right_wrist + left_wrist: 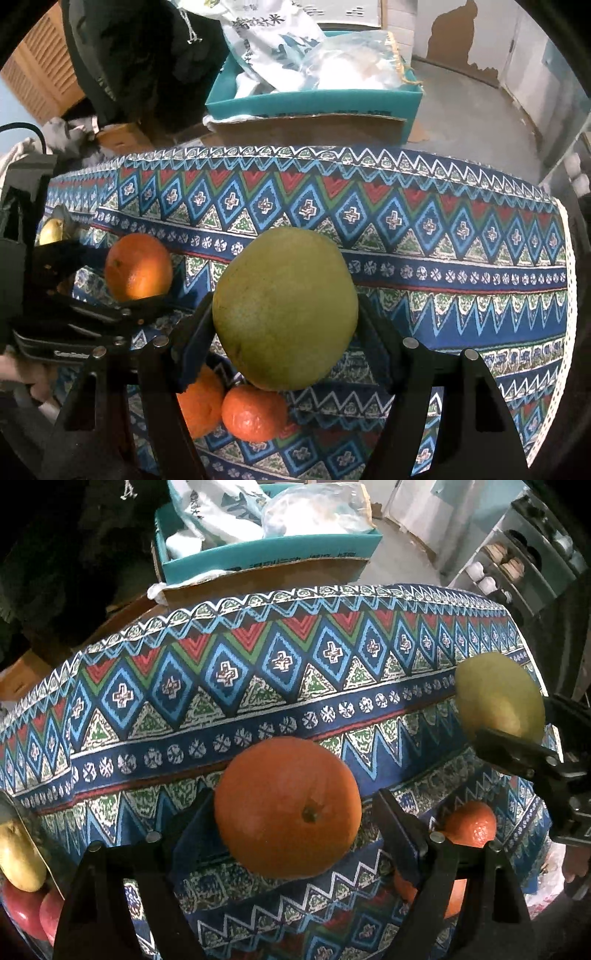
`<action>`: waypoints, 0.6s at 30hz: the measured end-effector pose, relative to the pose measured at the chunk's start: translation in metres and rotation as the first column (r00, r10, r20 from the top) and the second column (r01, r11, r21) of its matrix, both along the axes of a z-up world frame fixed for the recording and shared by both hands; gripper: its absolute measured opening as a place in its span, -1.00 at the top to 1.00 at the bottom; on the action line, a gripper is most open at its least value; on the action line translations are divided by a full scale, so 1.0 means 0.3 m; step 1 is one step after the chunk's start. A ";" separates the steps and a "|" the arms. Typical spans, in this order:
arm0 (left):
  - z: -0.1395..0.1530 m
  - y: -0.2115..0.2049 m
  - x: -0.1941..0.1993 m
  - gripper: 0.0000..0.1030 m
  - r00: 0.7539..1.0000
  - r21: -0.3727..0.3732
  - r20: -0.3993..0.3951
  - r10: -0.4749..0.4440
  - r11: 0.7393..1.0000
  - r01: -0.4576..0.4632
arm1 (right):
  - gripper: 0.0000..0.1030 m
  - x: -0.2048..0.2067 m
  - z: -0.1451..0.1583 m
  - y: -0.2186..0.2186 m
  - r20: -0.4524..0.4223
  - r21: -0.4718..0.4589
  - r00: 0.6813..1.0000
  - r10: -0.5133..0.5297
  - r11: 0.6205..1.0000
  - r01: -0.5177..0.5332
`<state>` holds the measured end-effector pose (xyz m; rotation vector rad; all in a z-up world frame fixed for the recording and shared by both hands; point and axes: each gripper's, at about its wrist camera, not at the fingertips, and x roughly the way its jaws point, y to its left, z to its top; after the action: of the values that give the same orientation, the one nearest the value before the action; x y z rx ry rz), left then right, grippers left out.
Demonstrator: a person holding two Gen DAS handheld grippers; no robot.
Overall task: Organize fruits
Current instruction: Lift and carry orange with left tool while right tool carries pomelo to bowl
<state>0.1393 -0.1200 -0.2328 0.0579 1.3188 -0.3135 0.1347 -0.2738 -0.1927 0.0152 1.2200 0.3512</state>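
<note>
My left gripper [291,812] is shut on a large orange [288,806] and holds it above the patterned tablecloth [221,686]. My right gripper [284,325] is shut on a big green-yellow pomelo [284,308]. The pomelo also shows at the right of the left wrist view [498,696], and the orange at the left of the right wrist view [138,266]. Two small mandarins [253,413] [201,402] lie on the cloth below the pomelo; one shows in the left wrist view [471,823].
A yellow fruit [18,856] and red apples [26,912] sit at the far left in a container. A teal box [314,105] with bags stands behind the table on cardboard. A shelf with cups [517,565] is at the far right.
</note>
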 end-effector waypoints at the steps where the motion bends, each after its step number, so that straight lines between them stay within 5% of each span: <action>1: 0.001 -0.002 0.000 -0.46 1.000 0.014 0.011 -0.001 1.000 0.000 | -0.40 0.002 0.000 0.000 0.000 0.000 1.000 0.000 1.000 0.000; 18: 0.094 0.006 -0.067 -0.35 0.996 0.034 0.081 -0.025 0.999 0.022 | -0.40 -0.024 0.076 0.043 0.052 -0.001 0.999 0.013 1.000 -0.013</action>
<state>0.1193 -0.1180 -0.2047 0.1128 1.2428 -0.3067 0.1274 -0.2608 -0.1700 -0.0030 1.1694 0.3607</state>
